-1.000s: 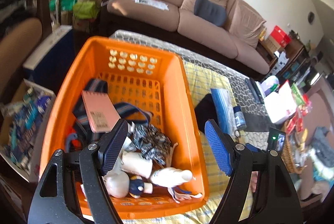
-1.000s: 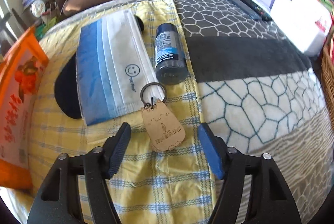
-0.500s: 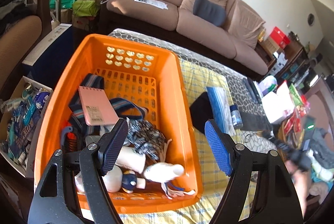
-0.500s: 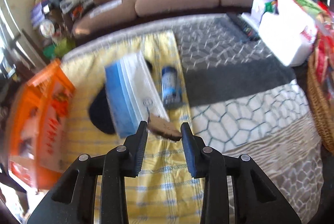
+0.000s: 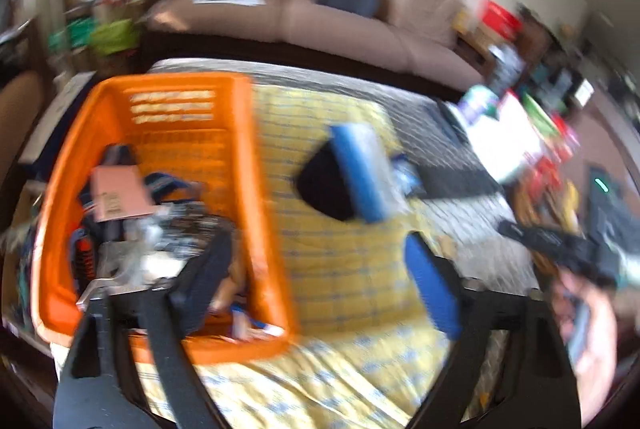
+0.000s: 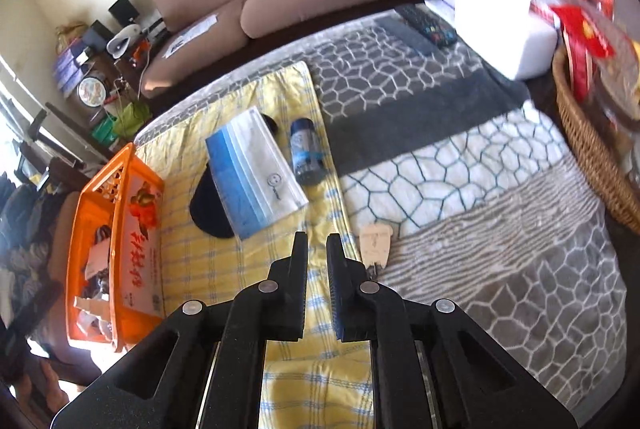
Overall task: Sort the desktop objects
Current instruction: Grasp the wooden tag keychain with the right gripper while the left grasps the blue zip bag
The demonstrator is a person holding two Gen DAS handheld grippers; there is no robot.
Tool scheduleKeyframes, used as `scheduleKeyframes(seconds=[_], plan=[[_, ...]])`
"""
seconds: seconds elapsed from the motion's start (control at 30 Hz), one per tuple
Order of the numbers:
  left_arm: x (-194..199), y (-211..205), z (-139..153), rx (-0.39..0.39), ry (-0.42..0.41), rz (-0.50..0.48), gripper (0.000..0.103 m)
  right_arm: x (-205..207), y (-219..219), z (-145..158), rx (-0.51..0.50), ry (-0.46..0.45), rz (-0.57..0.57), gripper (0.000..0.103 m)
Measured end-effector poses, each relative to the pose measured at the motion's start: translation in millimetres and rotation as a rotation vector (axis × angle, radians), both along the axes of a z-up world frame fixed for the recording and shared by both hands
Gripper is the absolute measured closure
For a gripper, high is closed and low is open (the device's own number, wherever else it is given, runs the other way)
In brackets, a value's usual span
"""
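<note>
In the left wrist view, heavily blurred, your left gripper point(image 5: 320, 277) has its jaws spread wide and empty, straddling the near right wall of the orange basket point(image 5: 256, 157).

In the right wrist view your right gripper point(image 6: 317, 249) has jaws nearly pressed together with nothing between them. The wooden keychain tag point(image 6: 375, 244) lies on the bed just right of them, long axis running near to far. Only this view shows it, so your right hand is nearer.
</note>
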State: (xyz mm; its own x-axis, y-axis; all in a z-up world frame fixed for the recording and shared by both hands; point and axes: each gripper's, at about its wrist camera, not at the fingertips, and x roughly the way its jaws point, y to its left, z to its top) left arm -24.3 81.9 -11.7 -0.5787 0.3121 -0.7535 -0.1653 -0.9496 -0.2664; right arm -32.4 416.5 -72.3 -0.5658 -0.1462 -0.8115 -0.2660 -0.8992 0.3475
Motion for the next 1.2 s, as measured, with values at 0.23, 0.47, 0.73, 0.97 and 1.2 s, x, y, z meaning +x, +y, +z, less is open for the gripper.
scheduleKeyframes(seconds=[0.23, 0.47, 0.73, 0.97, 1.2], plan=[[-20, 61, 10, 0.027, -0.036, -0.070, 0.002, -12, 14, -41, 0.143, -0.136, -0.035, 0.023], [-89, 109, -27, 0.036, -0.141, 0.049, 0.001, -44, 6, -103, 0.119, -0.164, 0.066, 0.028], [-158, 140, -108, -0.038, -0.247, 0.223, 0.001, -44, 13, -108, 0.117, -0.144, 0.055, 0.069], [-186, 167, -146, -0.223, -0.179, 0.263, 0.001, -29, 51, -75, 0.038, -0.103, -0.058, 0.069], [-188, 179, -172, -0.259, -0.190, 0.233, 0.005, -18, 66, -47, -0.017, -0.042, -0.092, 0.069]])
